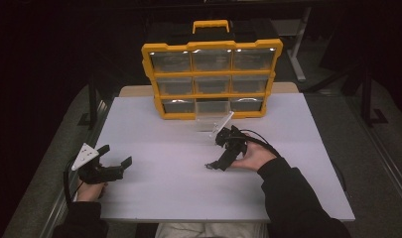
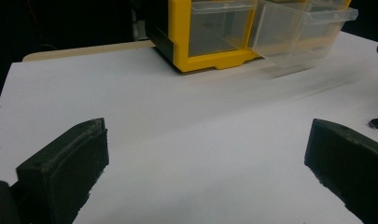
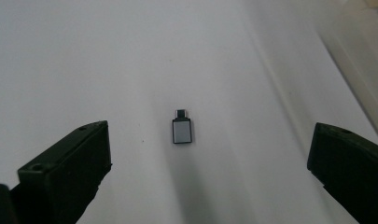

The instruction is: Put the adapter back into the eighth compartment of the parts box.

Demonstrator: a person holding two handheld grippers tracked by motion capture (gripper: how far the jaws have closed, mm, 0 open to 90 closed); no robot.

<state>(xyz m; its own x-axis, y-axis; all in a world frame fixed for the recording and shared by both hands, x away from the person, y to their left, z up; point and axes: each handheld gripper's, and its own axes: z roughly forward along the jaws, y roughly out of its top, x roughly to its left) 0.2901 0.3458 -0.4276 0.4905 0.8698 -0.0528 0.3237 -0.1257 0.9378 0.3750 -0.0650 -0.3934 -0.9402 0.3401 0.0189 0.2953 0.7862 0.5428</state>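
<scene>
In the high view, a yellow organizer (image 1: 212, 79) with clear drawers stands at the far edge of the white table (image 1: 164, 198), and its bottom middle drawer (image 1: 213, 118) is pulled out toward the person. The right gripper (image 1: 214, 165) sits just in front of that drawer, tilted down toward the tabletop, while the left gripper (image 1: 115, 157) rests well apart at the near left, its jaws spread and holding nothing. In the left gripper view, the two black jaws stand wide apart over bare white surface, with the organizer's corner and the open drawer (image 2: 303, 28) ahead and to the right. In the right gripper view, a small grey adapter (image 3: 181, 129) with a short dark plug lies flat on the table between the two widely parted jaws, touching neither. The step in hand looks like the reach for this adapter, likely to carry it to the open drawer. The next move calls for lowering the jaws until they flank the adapter's sides, then closing squarely, since so small and flat a piece could slip or skid away. The table is smooth and plain; the room around it is dark, with metal frames faintly visible behind.
</scene>
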